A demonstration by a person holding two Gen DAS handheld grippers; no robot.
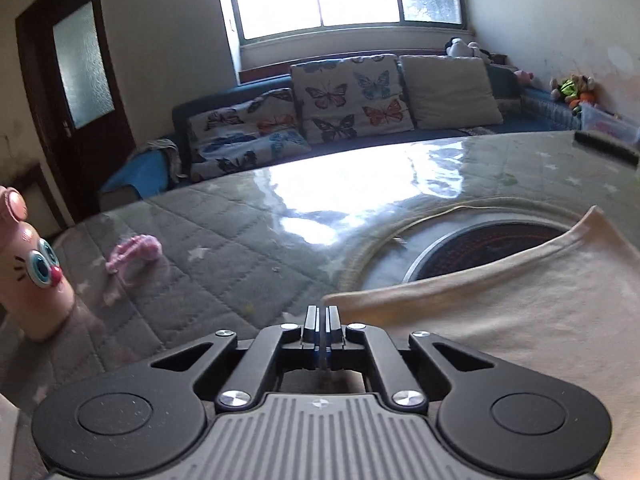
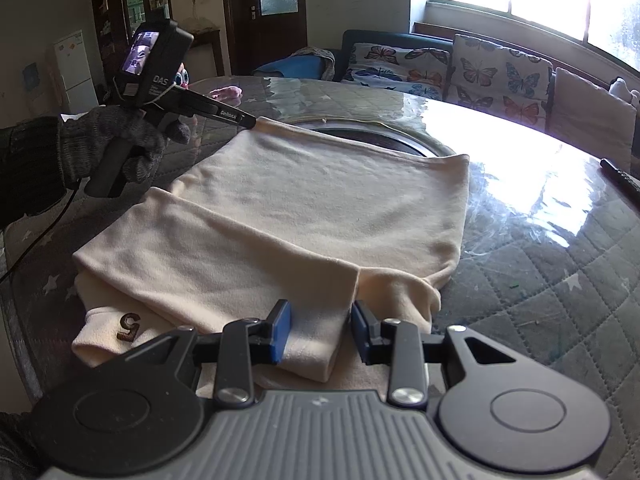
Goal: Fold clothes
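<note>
Mid-fold on the cream garment (image 2: 320,208): laid flat on the table (image 2: 540,280), near part already doubled over into a band, brown "5" (image 2: 129,326) showing at the near-left end. Roughly halfway by the look of it, with one flap down and the far part spread flat.

Left gripper (image 1: 321,320): fingers pressed together, tip right at the far-left corner of the garment. Cannot tell whether any hem is caught between them; touching the corner at least, going by the right wrist view. Held in a gloved hand (image 2: 112,148).

Right gripper (image 2: 320,332): fingers spread, blue pads (image 2: 280,332) either side of the folded band's right edge at the near end, low over the cloth, not pinching.

Next, probably: confirm the left corner is actually gripped, pin or grip the near band with the right, then bring the far edge over toward the near one. Limp thin knit, so likely to slip out of a shallow pinch and to skew if only one far corner travels.

Worth watching: round dark insert (image 1: 480,248) in the table, partly under the far hem.

Containers: one clear plastic tub (image 1: 608,124) at far right, beyond the table edge; something pinkish inside, too blurred to name. Loose on the table: pink scrap (image 1: 134,254), googly-eyed toy (image 1: 36,272), dark stick (image 1: 604,146), all well apart from the garment.
</note>
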